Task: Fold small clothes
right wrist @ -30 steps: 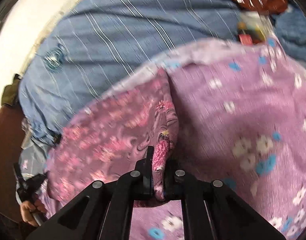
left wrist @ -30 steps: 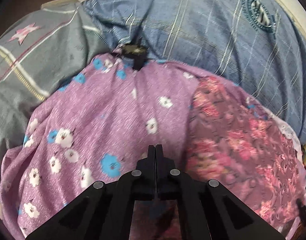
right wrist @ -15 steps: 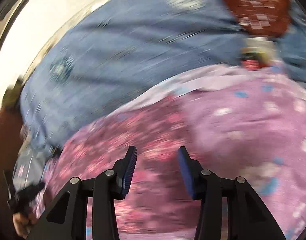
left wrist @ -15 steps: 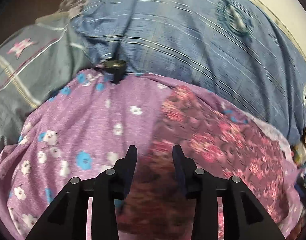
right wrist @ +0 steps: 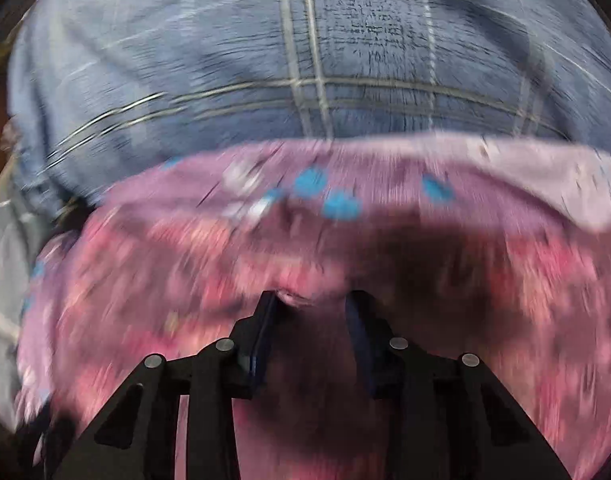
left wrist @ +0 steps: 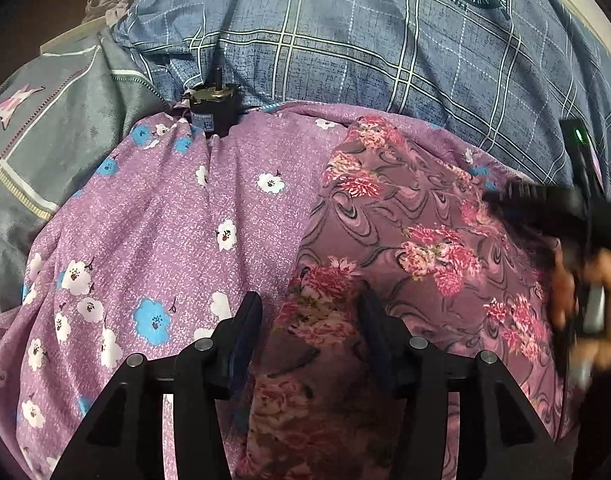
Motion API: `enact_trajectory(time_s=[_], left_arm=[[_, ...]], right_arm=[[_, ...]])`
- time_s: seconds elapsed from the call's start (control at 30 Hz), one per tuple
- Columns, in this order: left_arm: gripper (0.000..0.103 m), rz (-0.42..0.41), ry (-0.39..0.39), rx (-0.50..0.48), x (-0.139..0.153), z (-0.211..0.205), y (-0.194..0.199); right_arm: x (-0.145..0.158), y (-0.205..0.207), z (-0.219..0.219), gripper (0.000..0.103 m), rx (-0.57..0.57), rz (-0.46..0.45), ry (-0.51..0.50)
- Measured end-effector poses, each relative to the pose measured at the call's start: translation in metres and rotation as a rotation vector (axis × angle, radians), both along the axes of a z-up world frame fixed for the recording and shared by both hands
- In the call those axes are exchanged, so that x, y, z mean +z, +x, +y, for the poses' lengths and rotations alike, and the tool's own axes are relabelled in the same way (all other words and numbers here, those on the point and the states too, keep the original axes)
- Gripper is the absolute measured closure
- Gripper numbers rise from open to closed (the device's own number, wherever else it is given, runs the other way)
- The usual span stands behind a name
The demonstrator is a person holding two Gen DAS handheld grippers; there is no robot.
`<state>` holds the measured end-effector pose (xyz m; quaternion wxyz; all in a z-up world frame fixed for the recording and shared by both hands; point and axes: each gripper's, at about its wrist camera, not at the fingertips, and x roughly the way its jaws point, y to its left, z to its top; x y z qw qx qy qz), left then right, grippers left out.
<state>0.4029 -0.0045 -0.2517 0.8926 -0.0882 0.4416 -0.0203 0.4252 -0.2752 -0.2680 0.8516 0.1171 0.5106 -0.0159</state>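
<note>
A purple garment [left wrist: 165,220] with white and blue flowers lies spread on the bed. A mauve, rose-patterned cloth [left wrist: 405,240] lies over its right half. My left gripper [left wrist: 309,304] hovers low over the near end of the rose cloth. Its jaws are opening and nothing is pinched between them. In the blurred right wrist view my right gripper [right wrist: 311,300] is down on the rose cloth [right wrist: 145,280]. Its jaws are closing around a small raised fold, and the pads do not press on it. A hand [left wrist: 601,288] holds that gripper at the right edge of the left wrist view.
A blue plaid sheet [left wrist: 385,40] covers the bed beyond the garment. A grey cover with a pink star [left wrist: 45,120] lies to the left. A small black device [left wrist: 213,108] with a cable sits at the garment's far edge.
Both grippers were shut a second ago and now stand apart. The right one let go of a fold of rose cloth, swept sideways fast, and has begun narrowing again. It now shows in the left wrist view.
</note>
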Motion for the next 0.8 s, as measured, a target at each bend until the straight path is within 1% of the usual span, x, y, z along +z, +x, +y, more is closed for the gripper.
enact_trajectory(time_s=[0.03, 0.07, 0.1, 0.17, 0.2, 0.23, 0.27, 0.3, 0.33, 0.4, 0.43, 0.47, 0.5, 0.53, 0.57, 0.6, 0.63, 0.67, 0.73, 0.77, 0.8], left_arm=[[0.052, 0.004, -0.011, 0.004, 0.001, 0.001, 0.000], [0.052, 0.005, -0.018, 0.007, 0.002, 0.003, 0.000], [0.053, 0.003, -0.020, 0.008, 0.003, 0.003, -0.001], [0.054, -0.009, -0.009, 0.009, 0.006, 0.005, -0.003], [0.054, -0.013, -0.005, 0.010, 0.007, 0.006, -0.004], [0.054, -0.013, -0.009, 0.013, 0.007, 0.007, -0.006], [0.054, -0.009, -0.018, 0.015, 0.007, 0.009, -0.006], [0.054, -0.003, -0.028, 0.015, 0.005, 0.010, -0.007], [0.054, 0.002, -0.034, 0.014, 0.004, 0.011, -0.006], [0.054, 0.001, -0.032, 0.011, 0.004, 0.011, -0.007], [0.053, 0.000, -0.027, 0.008, 0.004, 0.011, -0.007], [0.053, 0.001, -0.027, 0.007, 0.004, 0.011, -0.006], [0.053, 0.005, -0.030, 0.007, 0.004, 0.011, -0.005], [0.053, 0.008, -0.035, 0.008, 0.004, 0.012, -0.004], [0.053, 0.013, -0.042, 0.009, 0.004, 0.012, -0.003], [0.053, 0.015, -0.047, 0.010, 0.004, 0.013, -0.002], [0.053, 0.017, -0.049, 0.011, 0.004, 0.013, -0.001], [0.053, 0.017, -0.050, 0.011, 0.004, 0.013, 0.000], [0.054, 0.016, -0.046, 0.011, 0.004, 0.014, 0.001], [0.054, 0.011, -0.043, 0.013, 0.004, 0.014, 0.000], [0.054, 0.007, -0.040, 0.017, 0.005, 0.014, 0.000]], right_arm=[[0.003, 0.005, -0.003, 0.067, -0.020, 0.000, 0.014], [0.011, 0.007, -0.006, 0.065, -0.042, -0.022, 0.040], [0.021, 0.006, -0.007, 0.063, -0.047, -0.064, 0.066], [0.043, -0.001, -0.003, 0.062, -0.017, -0.147, 0.115], [0.048, -0.003, 0.002, 0.062, 0.013, -0.152, 0.143], [0.049, -0.003, 0.010, 0.061, 0.054, -0.129, 0.175], [0.045, -0.002, 0.022, 0.061, 0.112, -0.072, 0.205], [0.039, 0.001, 0.034, 0.061, 0.160, -0.017, 0.211], [0.034, 0.000, 0.046, 0.062, 0.190, 0.021, 0.195], [0.026, 0.001, 0.064, 0.059, 0.206, 0.029, 0.118], [0.022, 0.003, 0.071, 0.050, 0.212, 0.034, 0.083], [0.016, 0.008, 0.078, 0.038, 0.222, 0.046, 0.070], [0.010, 0.009, 0.082, 0.033, 0.238, 0.065, 0.078], [0.002, 0.010, 0.089, 0.031, 0.252, 0.087, 0.076], [-0.003, 0.010, 0.096, 0.031, 0.264, 0.083, 0.045], [-0.004, 0.010, 0.103, 0.033, 0.282, 0.066, 0.003], [-0.005, 0.012, 0.110, 0.046, 0.301, 0.055, -0.038], [-0.004, 0.016, 0.112, 0.075, 0.303, 0.054, -0.058], [0.003, 0.022, 0.114, 0.097, 0.274, 0.029, -0.059], [0.007, 0.029, 0.111, 0.099, 0.264, 0.012, -0.061], [0.010, 0.033, 0.110, 0.099, 0.258, -0.007, -0.058]])
